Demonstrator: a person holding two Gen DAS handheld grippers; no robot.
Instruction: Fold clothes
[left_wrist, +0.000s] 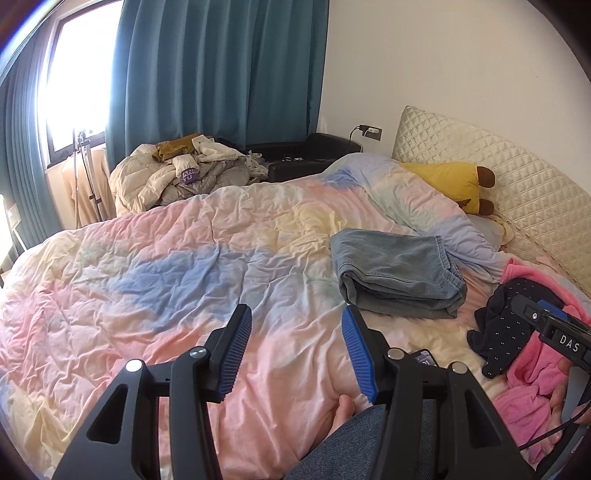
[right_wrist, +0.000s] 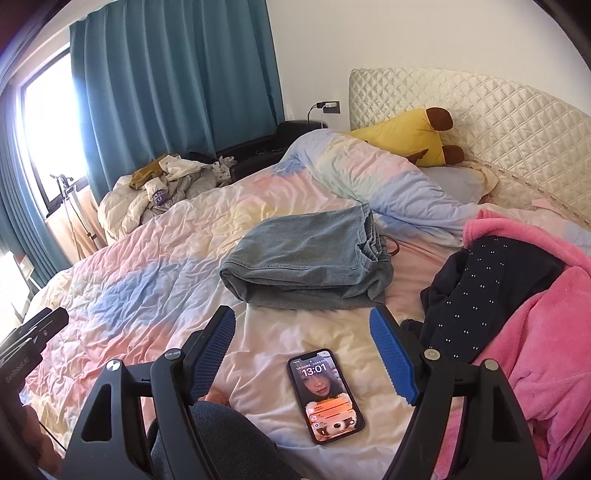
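Observation:
Folded grey-blue jeans (left_wrist: 399, 273) (right_wrist: 306, 262) lie on the pastel duvet (left_wrist: 166, 280) (right_wrist: 122, 280), ahead of both grippers. A navy dotted garment (left_wrist: 506, 328) (right_wrist: 476, 295) lies crumpled on a pink fleece garment (left_wrist: 532, 398) (right_wrist: 535, 332) at the right. My left gripper (left_wrist: 297, 347) hovers open over bare duvet, just short of the jeans, nothing between its blue pads. My right gripper (right_wrist: 304, 350) is open wider, above a phone and short of the jeans; its body also shows at the right edge of the left wrist view.
A phone (right_wrist: 327, 395) with a lit screen lies on the duvet under my right gripper. A person's denim-clad leg (right_wrist: 218, 439) and foot (left_wrist: 343, 410) rest at the near edge. A yellow plush (right_wrist: 406, 136) leans by the quilted headboard (right_wrist: 498, 122). A pile of clothes (left_wrist: 184, 170) sits beyond the bed.

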